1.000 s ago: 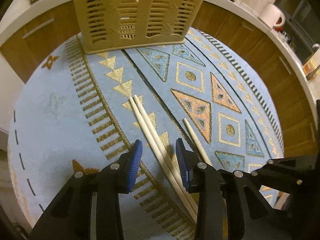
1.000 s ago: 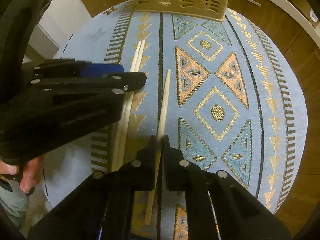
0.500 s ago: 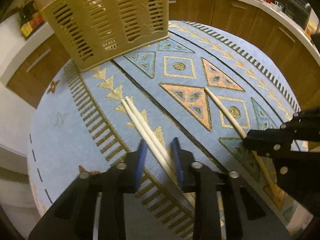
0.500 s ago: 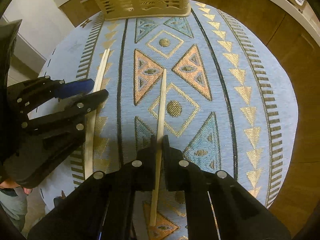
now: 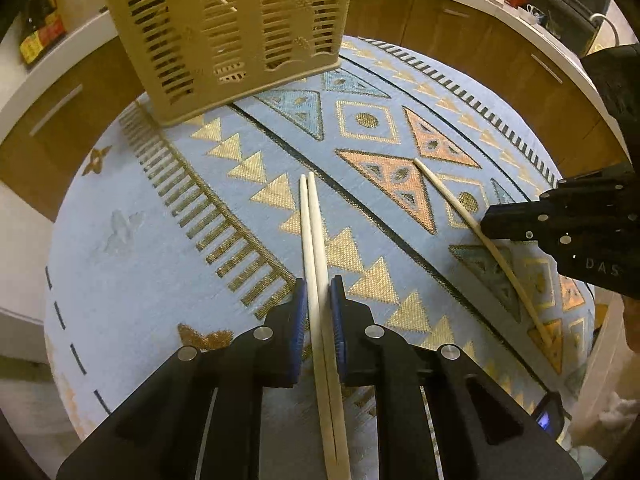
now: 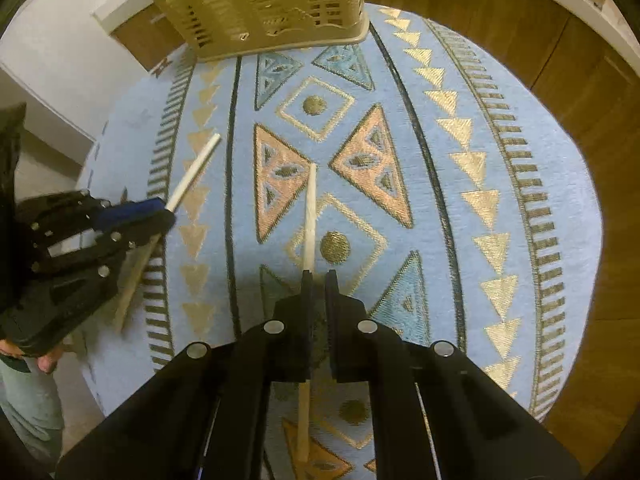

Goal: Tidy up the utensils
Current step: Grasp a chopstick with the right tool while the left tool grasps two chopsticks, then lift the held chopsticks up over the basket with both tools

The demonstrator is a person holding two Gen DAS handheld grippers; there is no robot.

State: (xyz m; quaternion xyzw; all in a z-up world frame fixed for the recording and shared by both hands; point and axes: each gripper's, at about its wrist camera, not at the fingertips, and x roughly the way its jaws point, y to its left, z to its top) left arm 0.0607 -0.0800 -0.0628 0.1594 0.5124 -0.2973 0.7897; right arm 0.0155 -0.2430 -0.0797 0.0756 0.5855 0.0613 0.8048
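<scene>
Jaws of the left gripper (image 5: 319, 300) have just been closing onto the chopstick pair (image 5: 311, 232); right gripper (image 6: 319, 284) clamps a single chopstick (image 6: 310, 216), carried rightward since.

Dim warm indoor light, sharp centre, heavy fisheye bending at edges.
</scene>
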